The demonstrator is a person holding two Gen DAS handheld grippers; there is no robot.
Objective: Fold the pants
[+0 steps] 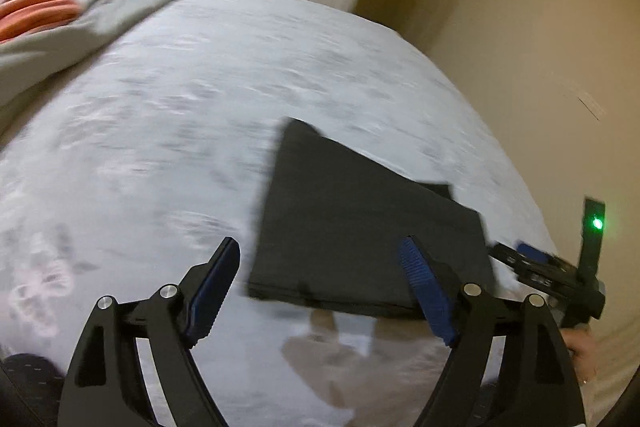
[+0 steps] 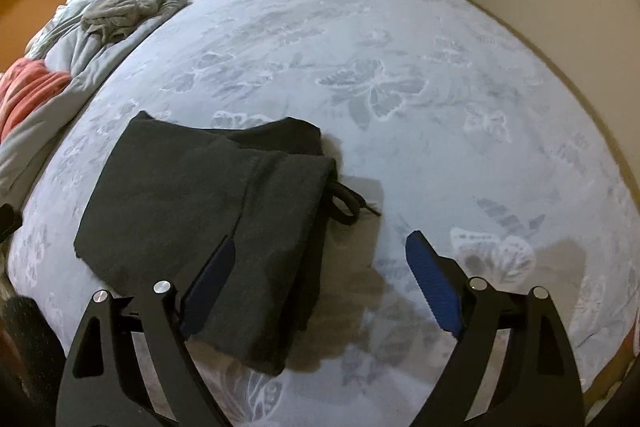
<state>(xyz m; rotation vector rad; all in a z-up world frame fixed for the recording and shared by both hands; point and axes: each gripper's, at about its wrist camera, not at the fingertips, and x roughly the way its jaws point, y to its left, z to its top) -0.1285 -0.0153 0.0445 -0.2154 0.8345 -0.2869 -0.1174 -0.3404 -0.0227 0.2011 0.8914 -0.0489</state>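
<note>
Dark pants [image 2: 208, 211] folded flat on bed [image 2: 400, 67]; left gripper [image 1: 320, 287], right gripper [image 2: 320, 275] fingers spread, empty

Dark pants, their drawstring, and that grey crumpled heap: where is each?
dark pants [image 2: 192, 195]: right wrist view, top folded layer.
drawstring [image 2: 346, 205]: right wrist view, looped cord at the waistband.
grey crumpled heap [image 2: 120, 13]: right wrist view, its middle.
</note>
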